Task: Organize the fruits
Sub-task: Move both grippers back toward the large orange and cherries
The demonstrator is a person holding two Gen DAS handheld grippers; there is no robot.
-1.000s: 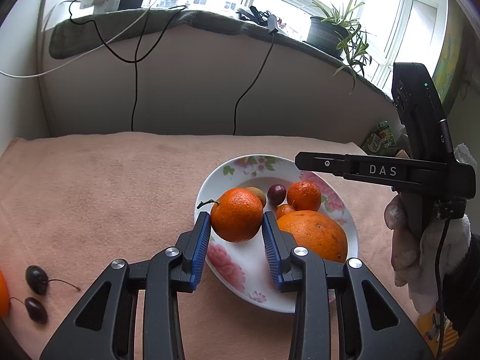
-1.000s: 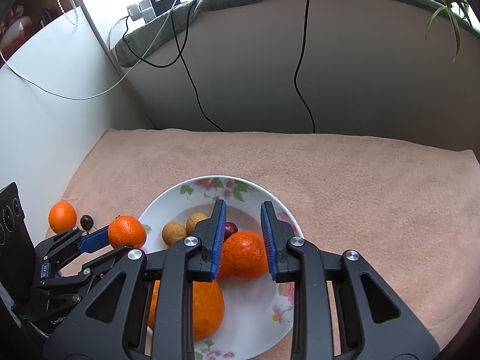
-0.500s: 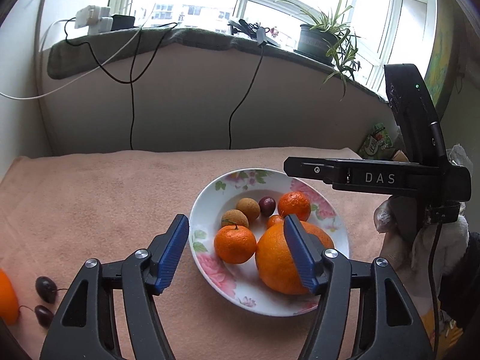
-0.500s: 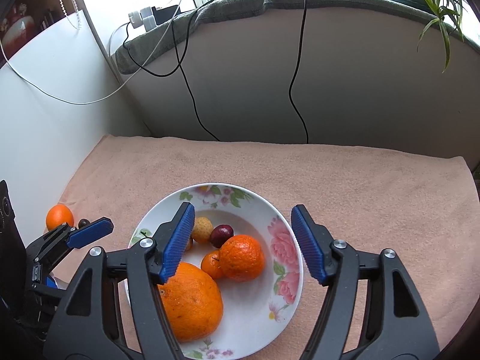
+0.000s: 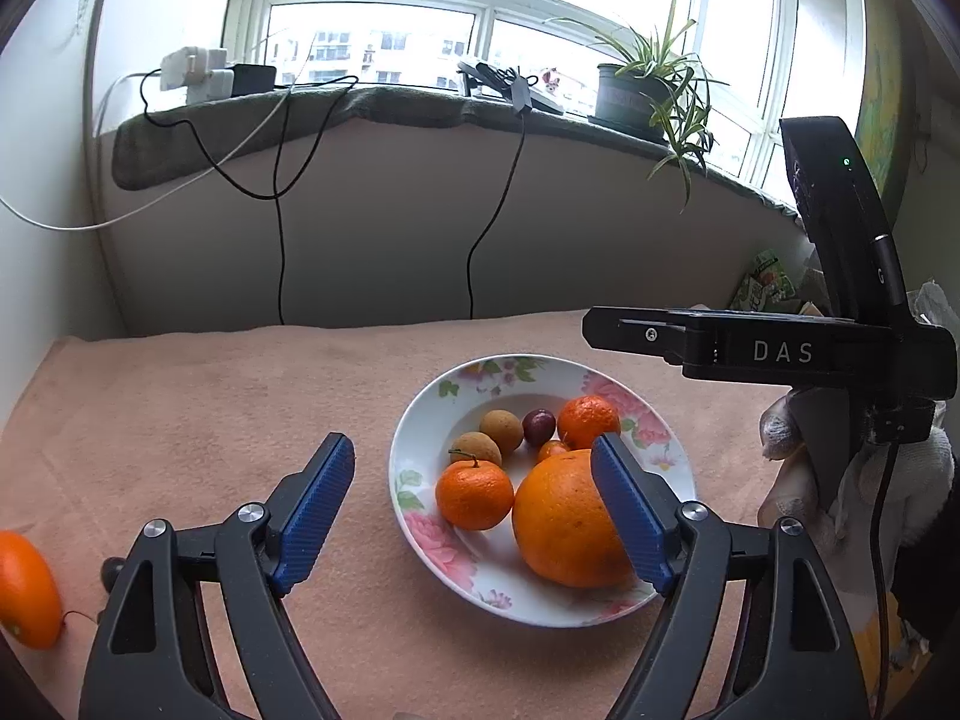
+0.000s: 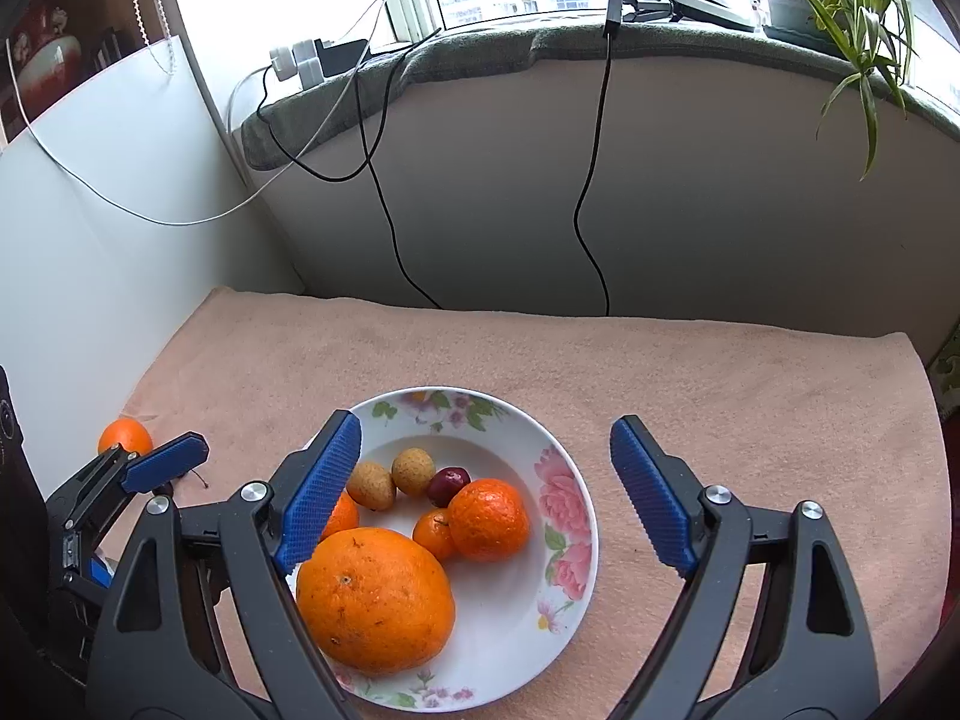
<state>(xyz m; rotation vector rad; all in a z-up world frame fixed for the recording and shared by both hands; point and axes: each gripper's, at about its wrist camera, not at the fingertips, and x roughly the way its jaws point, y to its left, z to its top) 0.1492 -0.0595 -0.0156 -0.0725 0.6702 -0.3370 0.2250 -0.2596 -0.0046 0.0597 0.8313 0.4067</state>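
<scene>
A white flowered plate [image 5: 432, 420] [image 6: 510, 600] on the pink cloth holds a large orange [image 5: 564, 522] [image 6: 375, 597], two tangerines [image 5: 474, 495] [image 6: 489, 519], two longans [image 6: 414, 471], a dark cherry [image 6: 447, 485] and a tiny orange fruit [image 6: 433, 534]. My left gripper [image 5: 471, 444] hovers over the plate's near left side, its jaws opening, and nothing is between the pads. My right gripper [image 6: 486, 423] hangs above the plate, jaws also opening and empty. Another orange [image 5: 27, 588] [image 6: 125, 437] lies loose on the cloth at the far left.
The right gripper's black body [image 5: 774, 351], held by a gloved hand [image 5: 798, 480], reaches in over the plate's right side. A wall with hanging cables [image 6: 588, 192] backs the cloth. A potted plant [image 5: 636, 96] stands on the sill. A white panel [image 6: 120, 228] bounds the left.
Each gripper was shut on a tangerine over the plate. Both have opened wide, and the two tangerines now lie on the plate. Both grippers have drawn back a little.
</scene>
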